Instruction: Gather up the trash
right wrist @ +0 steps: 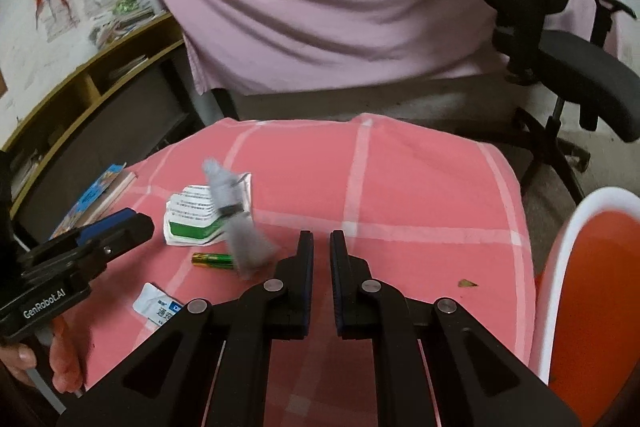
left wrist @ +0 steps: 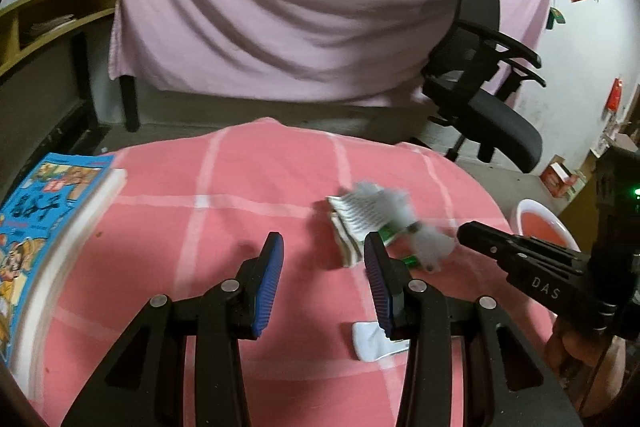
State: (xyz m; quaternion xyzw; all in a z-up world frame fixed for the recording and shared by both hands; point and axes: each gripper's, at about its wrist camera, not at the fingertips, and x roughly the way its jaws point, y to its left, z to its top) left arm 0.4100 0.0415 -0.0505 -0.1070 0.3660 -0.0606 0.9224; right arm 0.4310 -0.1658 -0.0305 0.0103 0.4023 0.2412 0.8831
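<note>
At nine o'clock a thick comic book with a blue cover [left wrist: 48, 227] is lying on the counter draped in a pink checked cloth [left wrist: 248, 187]. The left hand-held gripper [left wrist: 324, 283] is hanging partly open over the cloth, nothing between its blue ribbed pads. Just beyond its right finger, toward one o'clock, a pile of white and green printed paper packets [right wrist: 192, 215] is lying flat, with a blurred grey fluffy piece of trash [right wrist: 240, 227] over it and a green and gold battery [right wrist: 212, 259] beside it. A small white and blue torn sachet [right wrist: 158, 305] is sitting nearer, at about five o'clock from the left hand-held gripper. The right hand-held gripper [right wrist: 322, 251] is hovering over bare cloth with its jaws closed together, gripping nothing. At three o'clock a white-rimmed orange bin [right wrist: 568, 267] is standing by the counter's edge, while a black office chair [right wrist: 560, 47] is standing behind at one o'clock
</note>
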